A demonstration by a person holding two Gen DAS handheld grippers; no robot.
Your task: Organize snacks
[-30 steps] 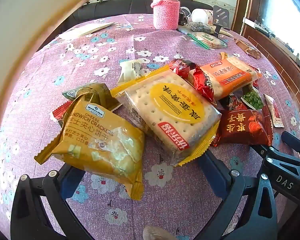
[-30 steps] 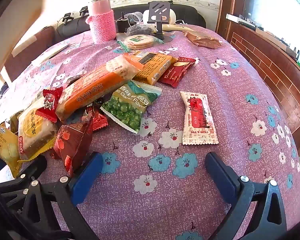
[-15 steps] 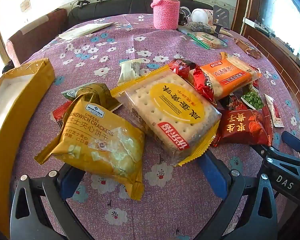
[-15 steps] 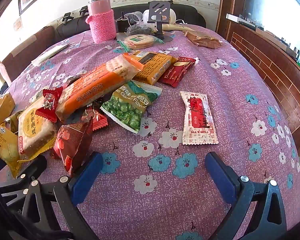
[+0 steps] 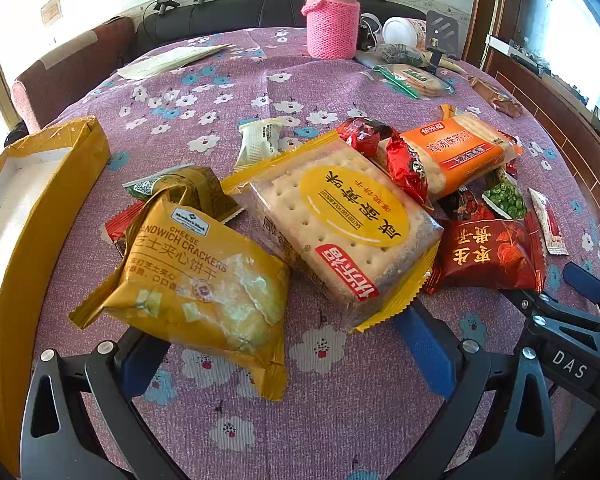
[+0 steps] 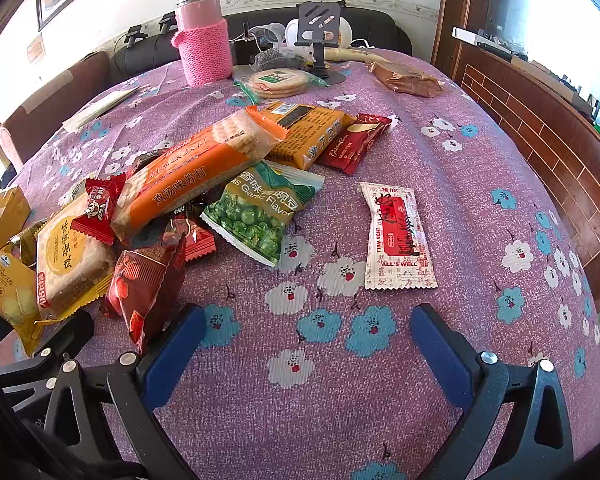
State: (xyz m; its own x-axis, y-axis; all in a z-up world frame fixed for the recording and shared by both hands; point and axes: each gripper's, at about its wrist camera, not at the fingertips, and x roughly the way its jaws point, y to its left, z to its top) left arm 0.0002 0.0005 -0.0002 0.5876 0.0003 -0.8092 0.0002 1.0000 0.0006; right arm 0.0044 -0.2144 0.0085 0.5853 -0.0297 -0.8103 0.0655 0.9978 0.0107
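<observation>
- yellow crinkly film on the cheese crackers (image 5: 188, 280) will slip, so i'd bring my left gripper (image 5: 284, 352) in low and clamp across the pack's puffy middle, not its loose crimped edge.
- both claws are released and hold nothing; the left one has its near end between its pads, the right gripper (image 6: 306, 344) hovers over bare cloth.
- landmark, the cheese crackers: the box (image 5: 32, 216) lies open to their left, near but apart; i judge it the place to fill.
- the biscuit pack (image 5: 336, 232) touches their right side, so i'd lift straight up to avoid dragging it.
- further right are the red pouch (image 5: 488, 256) and orange pack (image 5: 456, 152).
- the crackers inside look cracked; squeeze gently.
</observation>
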